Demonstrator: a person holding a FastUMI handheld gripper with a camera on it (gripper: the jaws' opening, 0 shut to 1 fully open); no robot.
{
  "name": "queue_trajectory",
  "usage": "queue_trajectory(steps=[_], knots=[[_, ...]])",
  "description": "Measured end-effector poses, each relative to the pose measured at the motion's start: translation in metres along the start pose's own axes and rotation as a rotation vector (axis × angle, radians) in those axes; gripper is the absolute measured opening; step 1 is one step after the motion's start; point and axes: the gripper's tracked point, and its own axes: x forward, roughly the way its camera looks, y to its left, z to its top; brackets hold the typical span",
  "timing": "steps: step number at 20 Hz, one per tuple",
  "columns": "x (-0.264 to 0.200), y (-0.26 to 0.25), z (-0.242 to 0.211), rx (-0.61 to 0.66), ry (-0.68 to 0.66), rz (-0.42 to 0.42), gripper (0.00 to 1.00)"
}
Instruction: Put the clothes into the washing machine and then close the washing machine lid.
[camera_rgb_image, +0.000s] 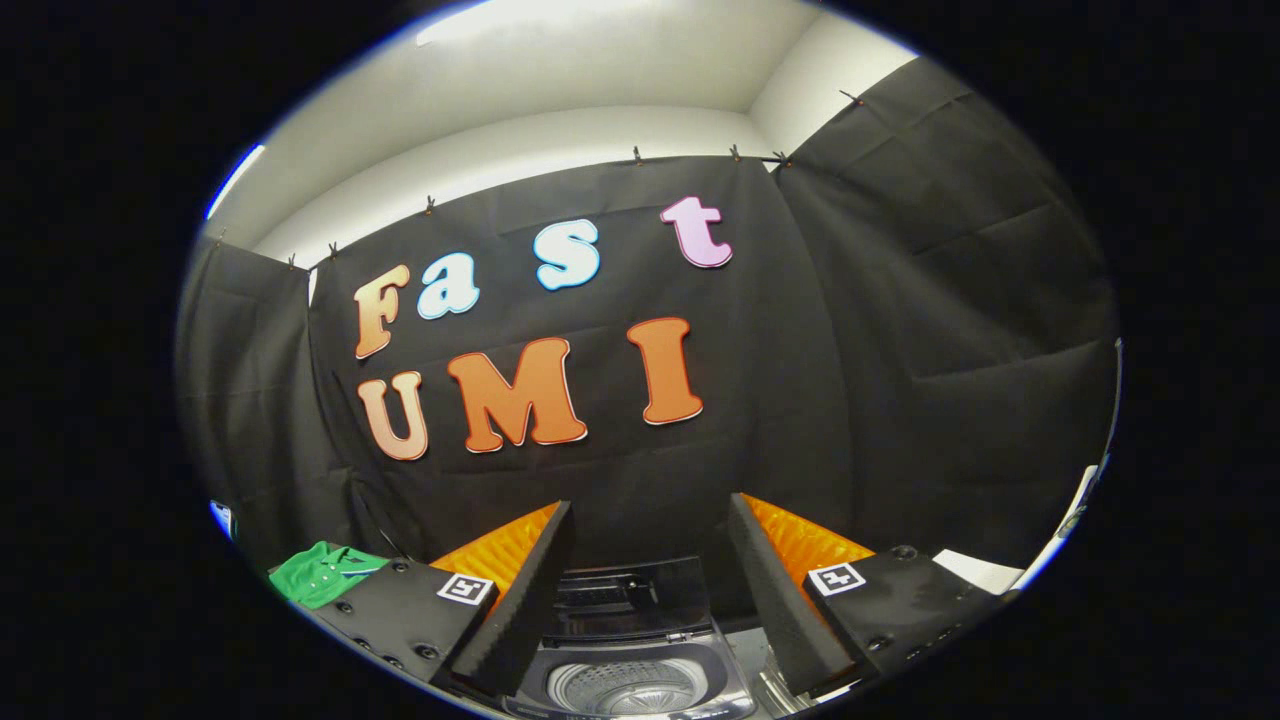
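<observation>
Spread wide apart, my two fingers hold nothing; open air lies between them. Directly below that gap sits the washing machine, a top-loader seen from above. Its round drum is open to view and shows pale ribbed metal; I cannot tell whether anything lies in it. At the far side of the drum opening the dark lid stands raised. To the left of the washing machine, past my left finger, a green shirt lies crumpled, well apart from the drum. Behind the washing machine hangs the black cloth wall of the booth, with a pale ceiling above it.
</observation>
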Motion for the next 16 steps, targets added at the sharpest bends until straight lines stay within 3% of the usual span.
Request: queue_trajectory(steps=[12, 16], knots=[[0.004, 0.155, -0.028, 0.015, 0.028, 0.207, 0.98], [0.0, 0.231, -0.043, 0.05, 0.04, 0.319, 0.99]])
